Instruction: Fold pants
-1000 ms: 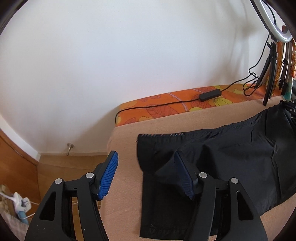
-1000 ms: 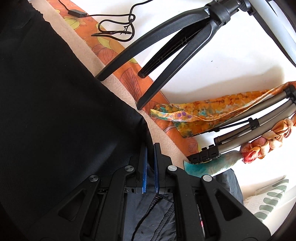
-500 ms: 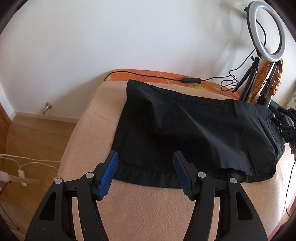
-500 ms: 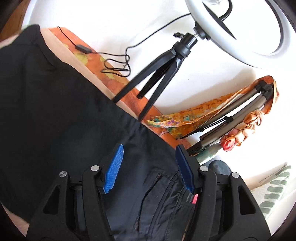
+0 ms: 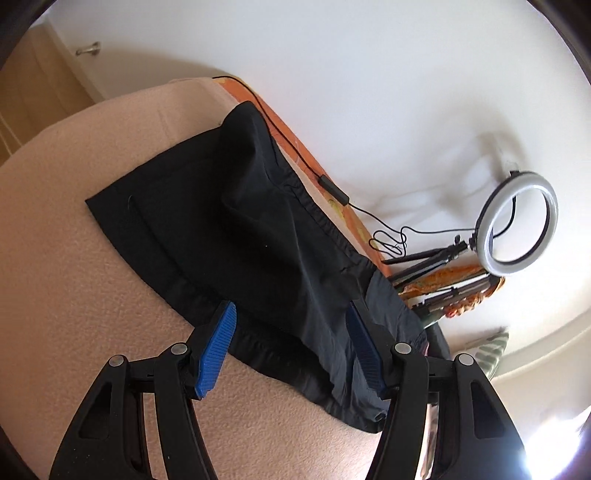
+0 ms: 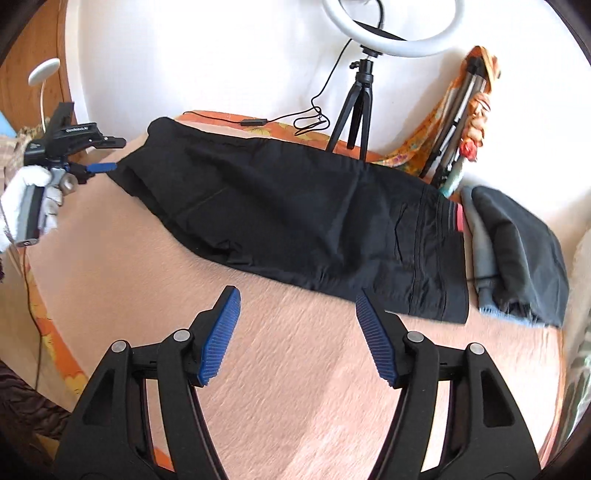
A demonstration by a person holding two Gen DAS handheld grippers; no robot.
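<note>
One black pants (image 6: 295,206); one ring light (image 6: 391,33); two claws (image 6: 295,336); one grey garment (image 6: 524,251).

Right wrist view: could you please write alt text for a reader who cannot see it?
Black pants lie folded lengthwise across a peach blanket, with the open right gripper above bare blanket in front of them. At the far left, the left gripper, held in a white-gloved hand, points at the pants' leg end. A ring light on a tripod stands behind.

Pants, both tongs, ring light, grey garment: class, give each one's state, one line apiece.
Black pants: folded lengthwise, flat on the blanket, released.
Left tongs: open, empty, over the pants.
Right tongs: just opened, empty, over bare blanket.
Ring light: upright on its tripod.
Grey garment: folded beside the pants.
</note>
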